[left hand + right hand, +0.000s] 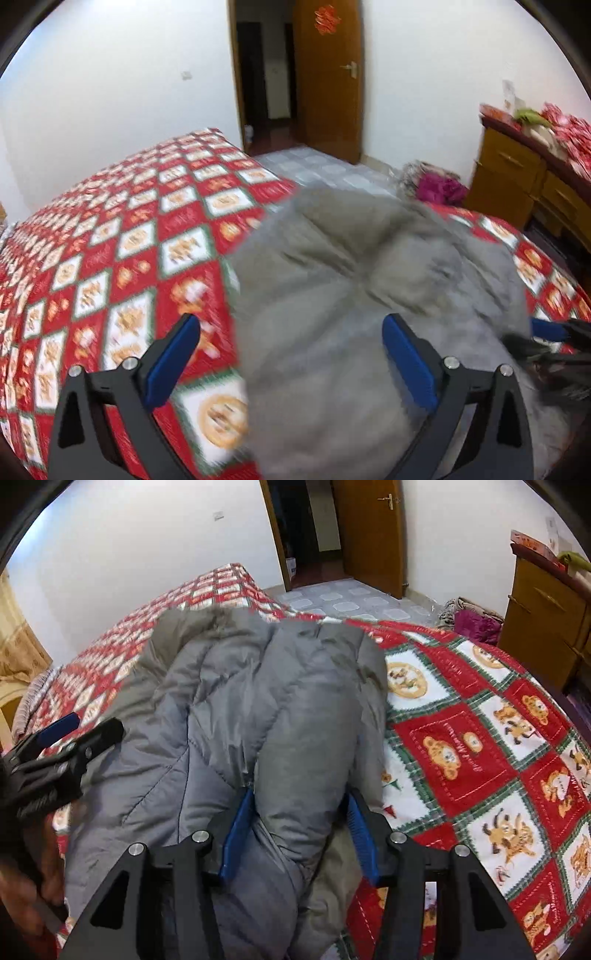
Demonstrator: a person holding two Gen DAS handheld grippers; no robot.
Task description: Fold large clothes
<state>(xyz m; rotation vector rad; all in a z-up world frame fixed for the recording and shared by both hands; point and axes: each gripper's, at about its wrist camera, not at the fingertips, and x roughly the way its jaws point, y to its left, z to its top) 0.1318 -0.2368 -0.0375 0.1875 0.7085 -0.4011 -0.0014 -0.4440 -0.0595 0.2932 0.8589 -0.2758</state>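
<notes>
A grey padded coat (236, 716) with a fur-trimmed hood lies bunched on the bed's red patterned quilt (480, 746). My right gripper (301, 805) is shut on a thick grey fold of the coat, which fills the gap between its blue pads. In the left wrist view the coat (362, 280) is blurred. My left gripper (291, 332) is open and empty over the coat's left edge, its right pad over the coat and its left pad over the quilt (110, 266). It also shows in the right wrist view (74, 731), at the coat's left side.
A wooden dresser (543, 613) stands to the right of the bed, with pink clothes (476, 626) heaped on the floor beside it. An open wooden door (369, 531) and tiled floor lie beyond the bed's far end. A white wall runs along the bed's left side.
</notes>
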